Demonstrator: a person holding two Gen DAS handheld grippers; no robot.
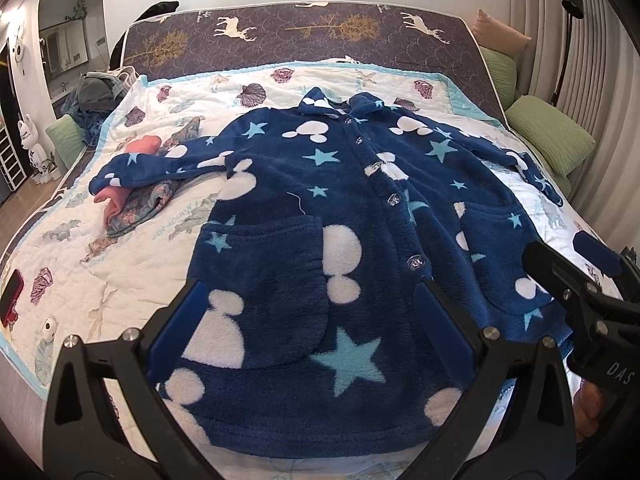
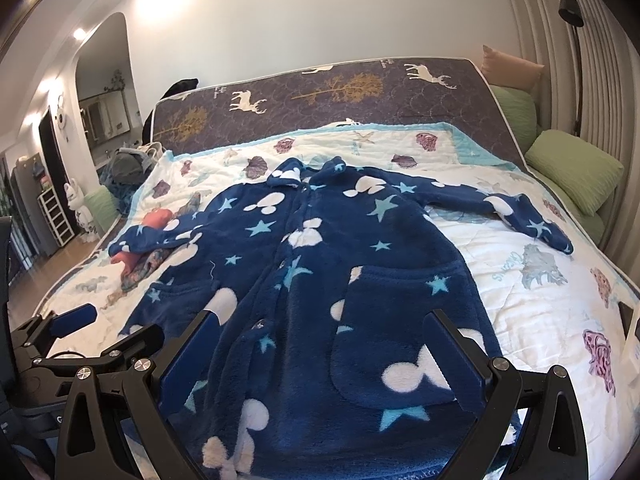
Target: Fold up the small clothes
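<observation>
Where lettered, "DAS" (right tongs (image 1: 592, 268)).

My view: wide bed (image 1: 280, 80) under a shell-print quilt (image 2: 540, 312), deer-print mattress (image 1: 320, 36) propped against a white wall (image 2: 320, 12), green pillows (image 1: 552, 136) right, arched doorway (image 2: 104, 92) left, ceiling spotlights glowing.

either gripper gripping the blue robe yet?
No. The left gripper and right gripper both hover open above the robe, which lies spread flat and buttoned on the quilt.
</observation>
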